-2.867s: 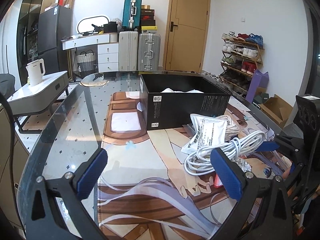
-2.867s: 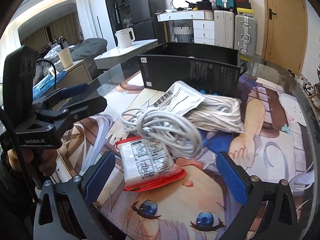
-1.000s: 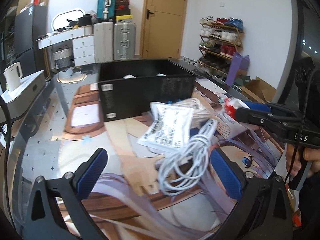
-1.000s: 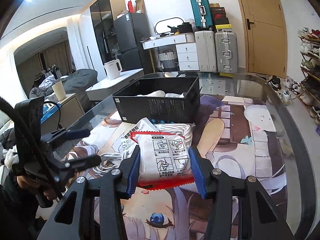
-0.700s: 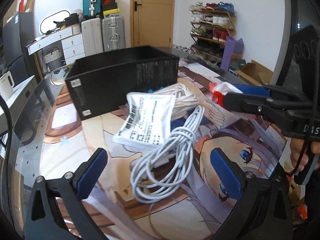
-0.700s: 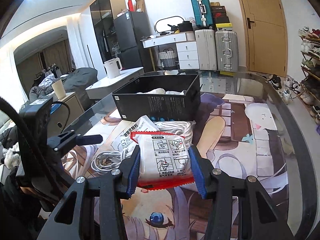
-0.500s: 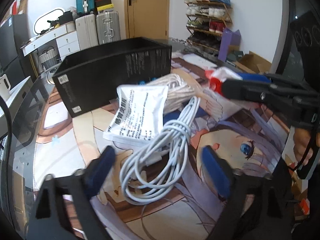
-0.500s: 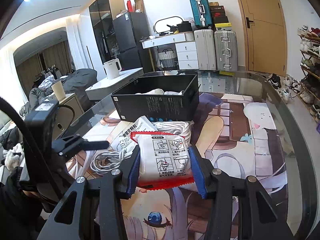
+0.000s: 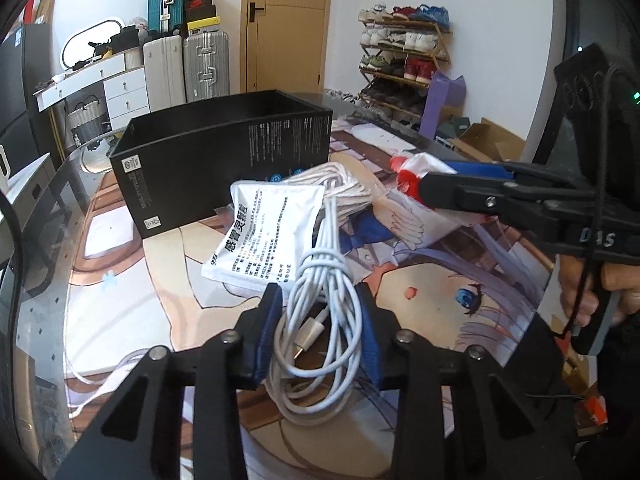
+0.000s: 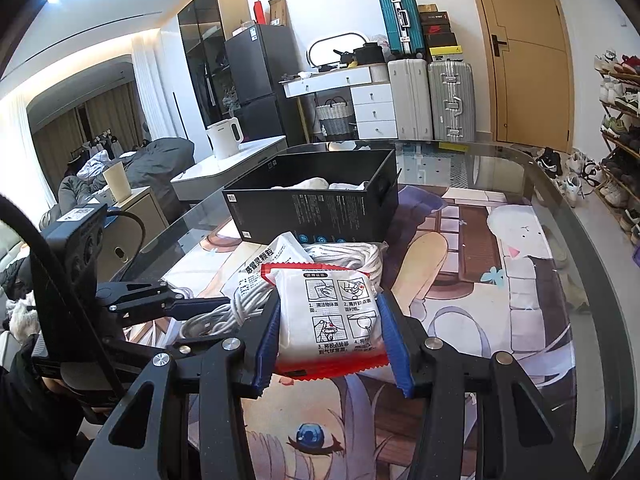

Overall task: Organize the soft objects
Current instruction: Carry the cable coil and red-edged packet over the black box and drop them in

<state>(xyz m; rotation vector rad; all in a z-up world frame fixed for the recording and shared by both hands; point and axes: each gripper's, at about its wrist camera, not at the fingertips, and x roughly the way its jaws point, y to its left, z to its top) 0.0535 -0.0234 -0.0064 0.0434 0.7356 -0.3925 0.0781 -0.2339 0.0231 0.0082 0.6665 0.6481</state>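
The left tongs point(image 9: 320, 332) squeeze a loopy white cable point(image 9: 320, 300) (smooth and round). The right tongs point(image 10: 330, 330) squeeze a puffy red-edged packet point(image 10: 332, 316) above the glass worktop point(image 10: 520, 168), near the black box point(image 10: 316, 200).

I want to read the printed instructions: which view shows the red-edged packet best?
The right wrist view: the red-edged packet faces the camera, clamped in the right gripper. The left wrist view shows only its crumpled end.
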